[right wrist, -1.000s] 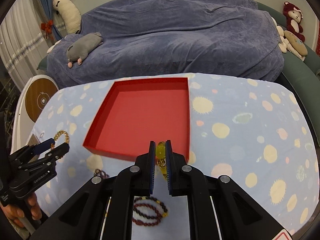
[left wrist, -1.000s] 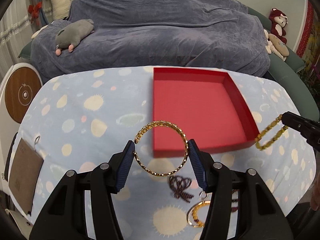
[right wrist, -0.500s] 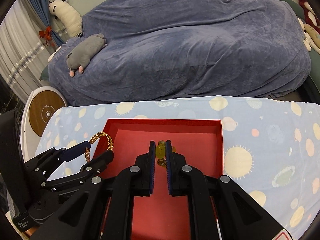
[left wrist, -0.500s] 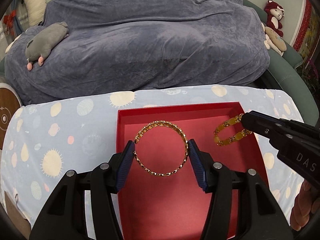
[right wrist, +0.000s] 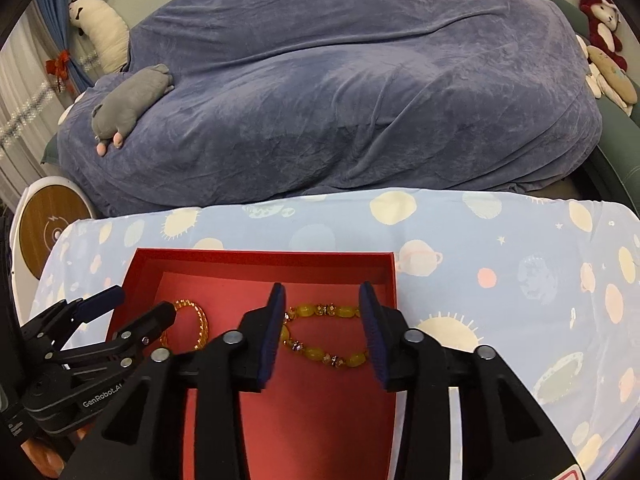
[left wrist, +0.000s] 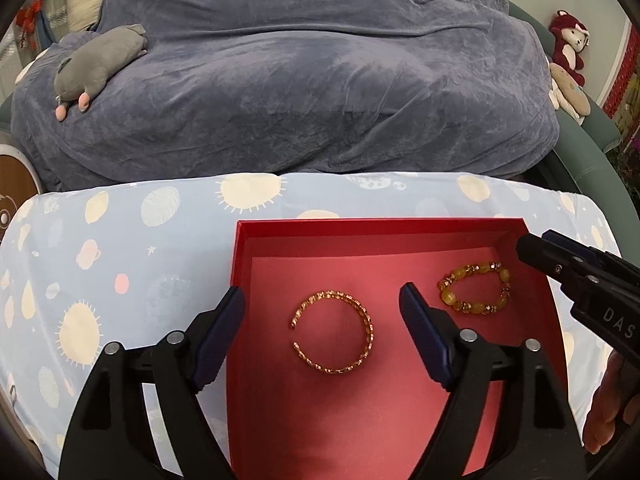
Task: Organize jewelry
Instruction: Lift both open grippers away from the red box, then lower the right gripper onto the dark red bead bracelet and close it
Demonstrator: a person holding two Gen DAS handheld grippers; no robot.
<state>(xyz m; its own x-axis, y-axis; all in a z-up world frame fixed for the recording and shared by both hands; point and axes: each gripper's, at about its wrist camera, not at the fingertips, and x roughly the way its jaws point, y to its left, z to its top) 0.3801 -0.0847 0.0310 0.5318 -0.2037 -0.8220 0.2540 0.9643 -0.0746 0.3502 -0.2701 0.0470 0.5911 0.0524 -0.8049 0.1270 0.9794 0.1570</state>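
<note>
A red open box (left wrist: 372, 227) sits on the blue patterned tablecloth. A gold open bangle (left wrist: 333, 331) lies flat on the box floor, between my left gripper's (left wrist: 322, 334) open fingers and below them. A yellow beaded bracelet (left wrist: 475, 288) lies in the box to its right. In the right wrist view the beaded bracelet (right wrist: 324, 336) lies on the box (right wrist: 260, 258) floor between my open right gripper's (right wrist: 322, 334) fingers, and the bangle (right wrist: 196, 322) shows partly behind the left gripper (right wrist: 132, 306). Both grippers are empty.
The tablecloth (left wrist: 120, 264) covers the table around the box. Behind it is a sofa under a blue-grey blanket (left wrist: 320, 60) with a grey plush toy (left wrist: 100, 60). A round wood-faced device (right wrist: 50, 216) stands at the left. Red plush toys (right wrist: 600, 16) sit far right.
Both grippers have opened and let go. The gold bangle and the beaded bracelet, held above the box half a second ago, now lie on the box floor.
</note>
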